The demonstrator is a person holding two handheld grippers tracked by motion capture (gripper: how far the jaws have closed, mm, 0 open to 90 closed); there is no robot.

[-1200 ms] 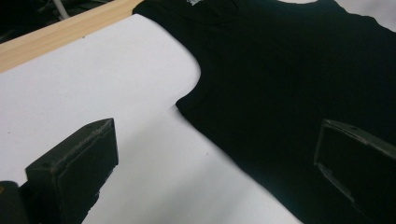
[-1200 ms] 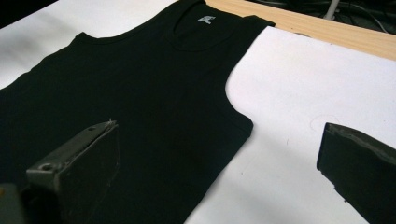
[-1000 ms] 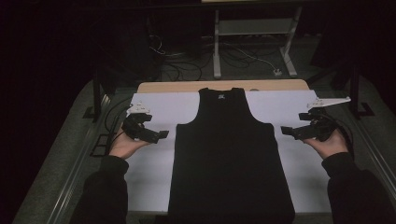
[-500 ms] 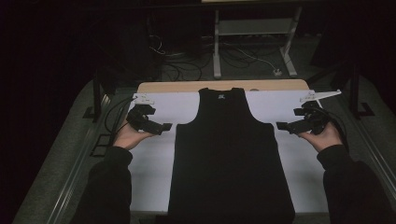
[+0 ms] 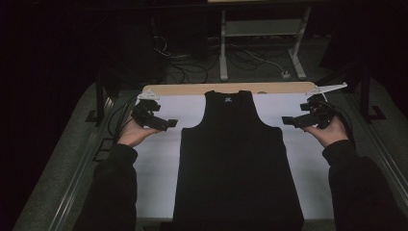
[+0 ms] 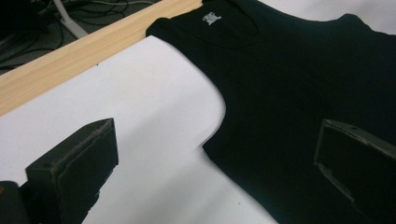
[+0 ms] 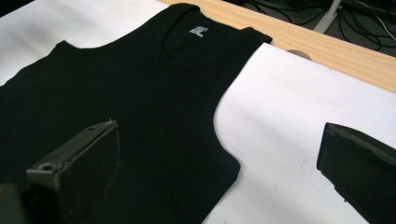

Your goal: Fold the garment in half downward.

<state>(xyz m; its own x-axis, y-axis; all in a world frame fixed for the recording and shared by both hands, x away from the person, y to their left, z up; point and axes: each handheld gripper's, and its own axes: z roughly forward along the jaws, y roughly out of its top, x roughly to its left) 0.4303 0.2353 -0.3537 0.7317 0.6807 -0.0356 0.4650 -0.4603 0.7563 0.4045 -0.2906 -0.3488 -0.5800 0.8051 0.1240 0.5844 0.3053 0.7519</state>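
Note:
A black tank top (image 5: 235,163) lies flat on the white table cover (image 5: 159,163), neck toward the far edge, with a small white label (image 6: 211,17) inside the collar. My left gripper (image 5: 166,124) hovers open just left of the garment's left armhole (image 6: 219,116), jaws wide apart and holding nothing. On the other side my right gripper (image 5: 291,121) is open too, beside the right armhole (image 7: 219,126). In both gripper views one jaw sits over the black cloth (image 7: 154,102) and the other over the white cover (image 7: 289,121).
A wooden strip (image 5: 231,88) runs along the table's far edge. Beyond it are a grey metal stand (image 5: 260,33) and loose cables (image 5: 192,62) on the floor. Metal rails (image 5: 82,178) flank the table on both sides.
Both hands have moved forward, away from the person, from beside the garment's chest up to the level of the armholes. The tank top has not shifted.

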